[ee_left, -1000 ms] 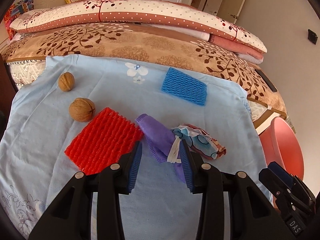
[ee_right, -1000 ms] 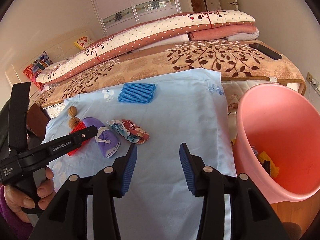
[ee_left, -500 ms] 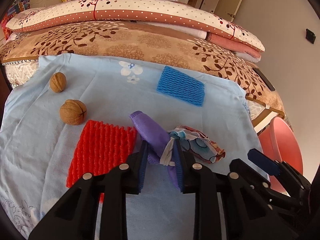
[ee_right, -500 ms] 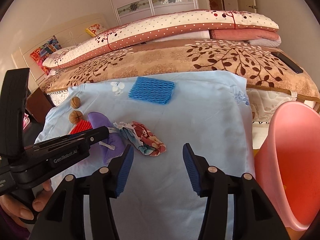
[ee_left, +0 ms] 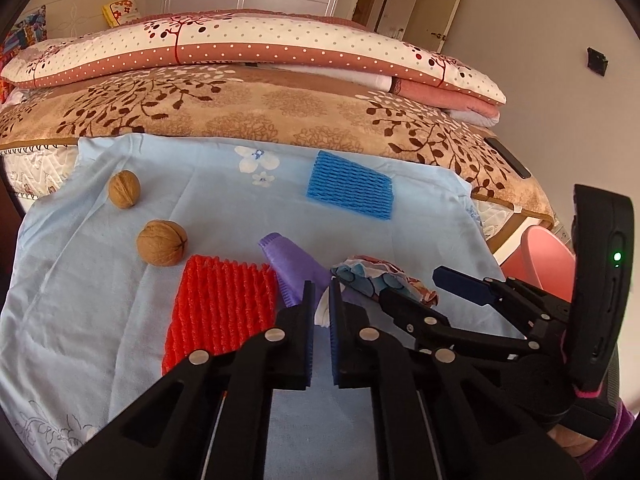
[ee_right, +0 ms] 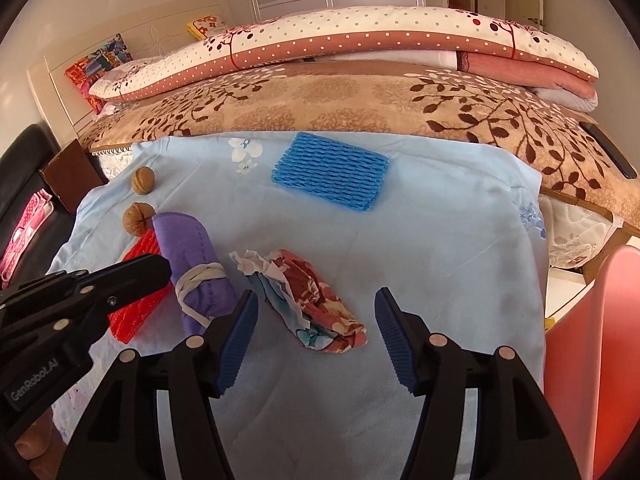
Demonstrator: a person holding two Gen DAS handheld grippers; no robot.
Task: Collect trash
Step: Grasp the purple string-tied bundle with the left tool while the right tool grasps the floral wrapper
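Left gripper (ee_left: 321, 300) fingers clamped on purple roll (ee_right: 192, 256), right gripper (ee_right: 314, 318) fingers opening astride floral scrap (ee_right: 316, 304)

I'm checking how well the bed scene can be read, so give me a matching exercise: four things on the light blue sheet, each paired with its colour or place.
Things:
1. foam fruit net far from the grippers
2. foam fruit net beside the nearer walnut
3. purple cloth roll
4. floral crumpled scrap

Descriptions:
A. red
B. ahead of the right gripper, whose jaws are opening
C. blue
D. tied with white string

Pairs: 1-C, 2-A, 3-D, 4-B
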